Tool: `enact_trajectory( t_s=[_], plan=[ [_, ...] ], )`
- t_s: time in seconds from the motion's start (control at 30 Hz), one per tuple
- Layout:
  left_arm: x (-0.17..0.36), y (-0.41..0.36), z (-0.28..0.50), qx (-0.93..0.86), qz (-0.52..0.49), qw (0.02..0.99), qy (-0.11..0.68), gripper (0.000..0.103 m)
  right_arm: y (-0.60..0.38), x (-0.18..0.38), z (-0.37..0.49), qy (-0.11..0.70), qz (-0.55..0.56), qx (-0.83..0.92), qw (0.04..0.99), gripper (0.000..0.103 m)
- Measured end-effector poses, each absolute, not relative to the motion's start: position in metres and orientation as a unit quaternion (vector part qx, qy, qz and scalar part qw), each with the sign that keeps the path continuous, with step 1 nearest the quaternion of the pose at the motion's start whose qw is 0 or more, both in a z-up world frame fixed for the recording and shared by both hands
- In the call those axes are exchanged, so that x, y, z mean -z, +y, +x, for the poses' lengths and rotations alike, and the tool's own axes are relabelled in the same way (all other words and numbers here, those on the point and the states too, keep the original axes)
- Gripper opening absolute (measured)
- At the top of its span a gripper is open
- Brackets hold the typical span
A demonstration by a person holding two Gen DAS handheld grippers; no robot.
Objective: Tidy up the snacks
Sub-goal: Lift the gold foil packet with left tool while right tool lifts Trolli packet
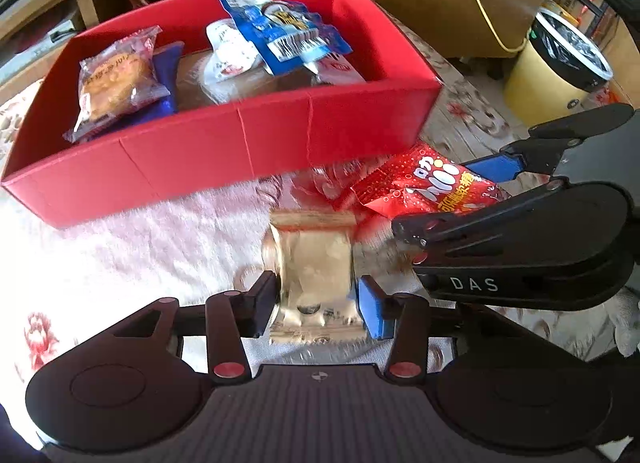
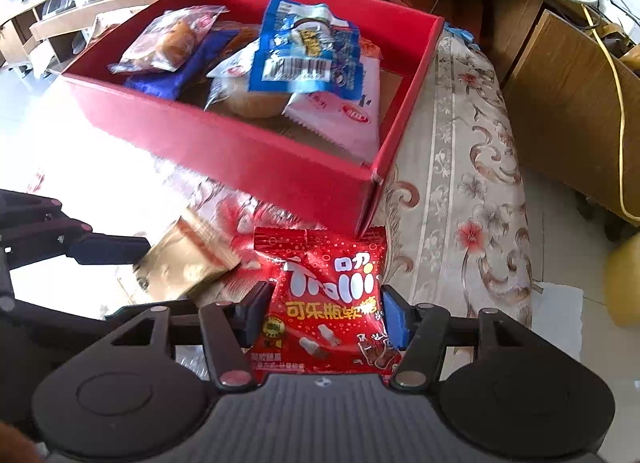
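Red box, gold packet, red spotted candy bag, floral cloth.

We see a floral-patterned cloth covering the support surface, with a pale tiled floor beside it. Behind stand brown wooden cabinets, a yellow cable draped over them, and a yellow bin lined with a black bag.
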State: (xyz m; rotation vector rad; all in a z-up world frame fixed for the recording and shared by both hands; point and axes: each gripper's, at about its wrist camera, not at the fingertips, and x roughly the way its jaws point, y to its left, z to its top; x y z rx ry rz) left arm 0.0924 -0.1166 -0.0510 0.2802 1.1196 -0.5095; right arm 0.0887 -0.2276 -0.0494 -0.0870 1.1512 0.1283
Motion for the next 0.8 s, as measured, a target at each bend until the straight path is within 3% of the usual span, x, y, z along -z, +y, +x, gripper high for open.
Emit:
enact_trajectory(
  t_s=[0.53, 0.8],
  plan=[
    [0.051, -0.101, 0.062, 0.245, 0.151, 0.805, 0.518, 0.055, -0.213, 0.048, 0.055, 0.545, -0.046, -0.062, 0.835, 0.060],
    [0.054, -0.100, 0.067, 0.247, 0.142, 0.804, 0.522, 0.078, -0.222, 0.049, 0.056, 0.551, -0.032, -0.052, 0.832, 0.061]
  ],
)
